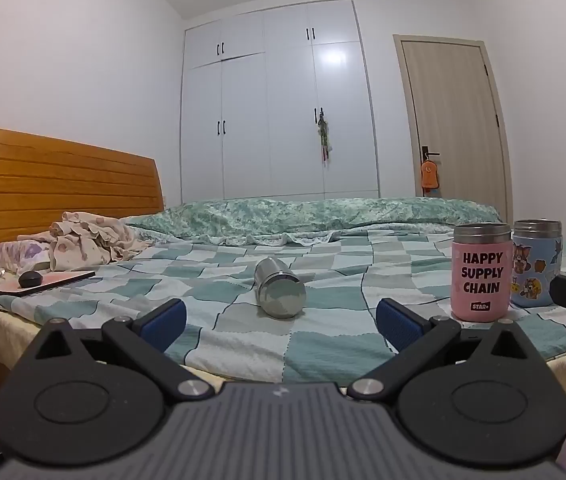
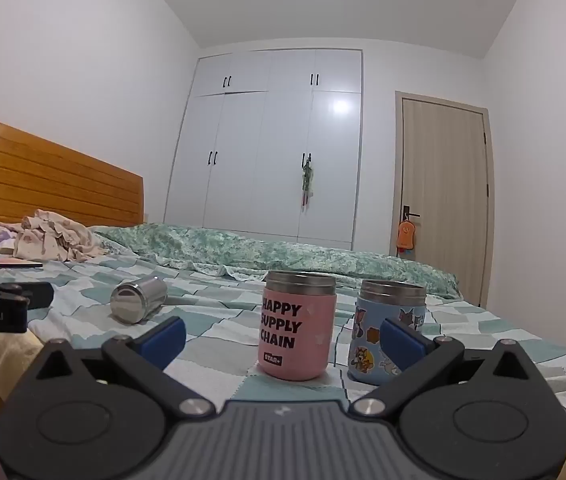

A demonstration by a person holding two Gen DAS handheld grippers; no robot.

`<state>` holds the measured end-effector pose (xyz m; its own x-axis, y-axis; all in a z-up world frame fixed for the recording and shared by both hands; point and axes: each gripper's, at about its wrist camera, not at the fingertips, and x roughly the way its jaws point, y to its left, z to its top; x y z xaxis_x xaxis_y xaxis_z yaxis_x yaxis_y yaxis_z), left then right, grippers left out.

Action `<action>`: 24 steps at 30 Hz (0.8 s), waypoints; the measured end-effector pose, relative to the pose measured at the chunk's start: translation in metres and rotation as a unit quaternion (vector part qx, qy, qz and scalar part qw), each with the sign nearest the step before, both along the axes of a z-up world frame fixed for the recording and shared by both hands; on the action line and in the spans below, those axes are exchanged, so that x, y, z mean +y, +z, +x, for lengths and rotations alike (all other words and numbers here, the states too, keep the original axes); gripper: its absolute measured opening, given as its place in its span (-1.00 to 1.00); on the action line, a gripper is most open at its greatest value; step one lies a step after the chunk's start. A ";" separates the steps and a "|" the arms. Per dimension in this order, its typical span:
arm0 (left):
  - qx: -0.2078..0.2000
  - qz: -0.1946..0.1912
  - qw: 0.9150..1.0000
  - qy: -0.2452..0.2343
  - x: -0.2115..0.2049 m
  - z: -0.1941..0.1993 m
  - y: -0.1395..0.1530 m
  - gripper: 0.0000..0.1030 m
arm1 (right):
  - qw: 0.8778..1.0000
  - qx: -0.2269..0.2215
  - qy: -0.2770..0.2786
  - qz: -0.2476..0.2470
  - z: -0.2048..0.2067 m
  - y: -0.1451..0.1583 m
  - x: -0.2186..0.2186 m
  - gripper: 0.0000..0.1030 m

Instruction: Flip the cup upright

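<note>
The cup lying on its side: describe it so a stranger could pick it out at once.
Start at the bed with the checked green and white cover and look ahead of the open left gripper. There lies the steel cup, its flat end facing the camera. Unlike the pink cup and blue cartoon cup standing to its right, it is bare metal and tipped over.

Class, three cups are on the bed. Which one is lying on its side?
The plain steel cup, its round end facing the left gripper. The pink cup and blue cartoon cup both stand upright.
</note>
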<state>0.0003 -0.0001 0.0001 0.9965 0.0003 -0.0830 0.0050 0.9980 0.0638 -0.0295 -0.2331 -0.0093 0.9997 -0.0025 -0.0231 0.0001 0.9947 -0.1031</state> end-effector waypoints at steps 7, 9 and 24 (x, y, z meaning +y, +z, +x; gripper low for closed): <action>-0.002 0.000 1.000 -0.001 0.000 0.000 0.000 1.00 | 1.000 0.001 0.000 0.004 0.000 0.000 0.000 1.00; -0.001 -0.001 1.000 -0.001 0.000 0.000 0.000 1.00 | 1.000 0.001 0.000 0.004 0.000 0.000 0.000 1.00; -0.002 -0.001 1.000 -0.001 0.000 0.000 0.000 1.00 | 1.000 0.001 0.000 0.005 0.001 0.000 0.000 1.00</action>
<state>0.0005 -0.0001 0.0000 0.9968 -0.0015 -0.0797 0.0065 0.9980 0.0624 -0.0286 -0.2326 -0.0096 0.9997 -0.0024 -0.0261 0.0000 0.9956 -0.0935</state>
